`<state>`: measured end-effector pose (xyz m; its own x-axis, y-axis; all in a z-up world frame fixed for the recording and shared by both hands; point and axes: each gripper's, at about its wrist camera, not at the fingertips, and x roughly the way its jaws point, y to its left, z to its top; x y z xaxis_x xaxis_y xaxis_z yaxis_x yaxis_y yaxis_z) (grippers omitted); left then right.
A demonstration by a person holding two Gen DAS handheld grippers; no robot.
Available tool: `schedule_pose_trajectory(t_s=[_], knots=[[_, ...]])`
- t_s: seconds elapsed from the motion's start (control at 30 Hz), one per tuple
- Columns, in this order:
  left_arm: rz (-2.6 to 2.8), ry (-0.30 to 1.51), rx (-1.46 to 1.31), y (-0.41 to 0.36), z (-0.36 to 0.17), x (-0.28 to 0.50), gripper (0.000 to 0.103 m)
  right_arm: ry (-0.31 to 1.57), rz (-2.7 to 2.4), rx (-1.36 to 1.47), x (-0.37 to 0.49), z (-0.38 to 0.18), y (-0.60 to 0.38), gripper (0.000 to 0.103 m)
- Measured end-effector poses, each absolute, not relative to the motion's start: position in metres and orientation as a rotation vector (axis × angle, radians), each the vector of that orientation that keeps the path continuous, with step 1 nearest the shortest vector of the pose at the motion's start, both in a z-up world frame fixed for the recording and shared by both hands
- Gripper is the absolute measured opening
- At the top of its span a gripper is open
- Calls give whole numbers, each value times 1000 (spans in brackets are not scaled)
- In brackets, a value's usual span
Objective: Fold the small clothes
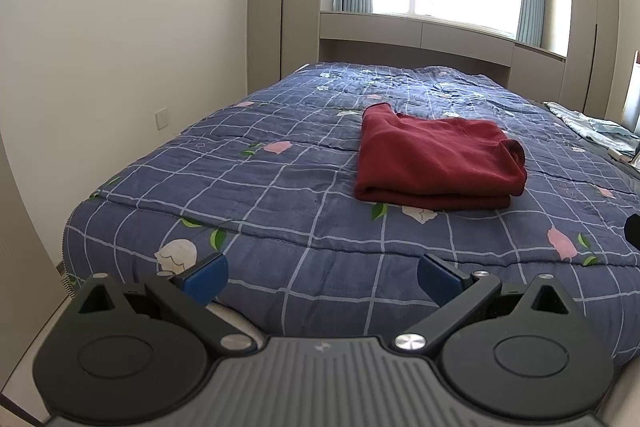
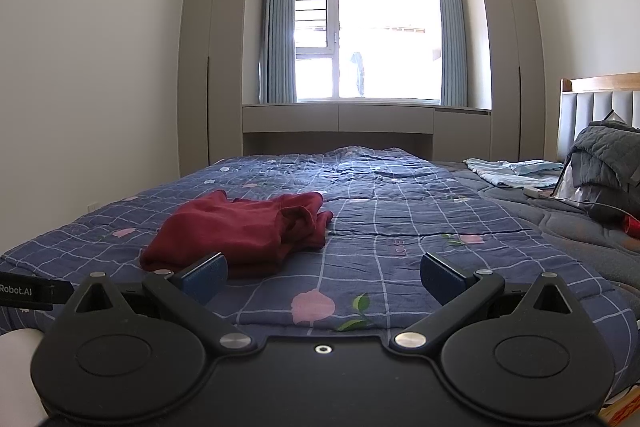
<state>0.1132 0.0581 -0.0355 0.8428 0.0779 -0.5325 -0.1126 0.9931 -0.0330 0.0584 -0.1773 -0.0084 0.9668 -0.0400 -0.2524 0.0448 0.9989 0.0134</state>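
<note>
A dark red garment (image 1: 436, 159) lies folded in a neat stack on the blue checked quilt (image 1: 248, 195) of the bed. It also shows in the right wrist view (image 2: 248, 231), left of centre. My left gripper (image 1: 322, 277) is open and empty, held back over the near edge of the bed, well short of the garment. My right gripper (image 2: 324, 277) is open and empty above the quilt (image 2: 400, 227); the garment lies just ahead of its left finger.
A grey blanket (image 2: 604, 159) and a pale blue cloth (image 2: 512, 171) are piled at the headboard end on the right. A white wall (image 1: 100, 67) runs along the bed's left. Wardrobes and a window stand behind the bed.
</note>
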Motion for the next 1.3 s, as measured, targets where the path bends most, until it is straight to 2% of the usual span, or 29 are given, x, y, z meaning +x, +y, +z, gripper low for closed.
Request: schedule_pose_trajectory(t_s=[1.3], knots=[[129,549,-51,58,-35,111,102,246,-40,8,57,-9,-177,102]])
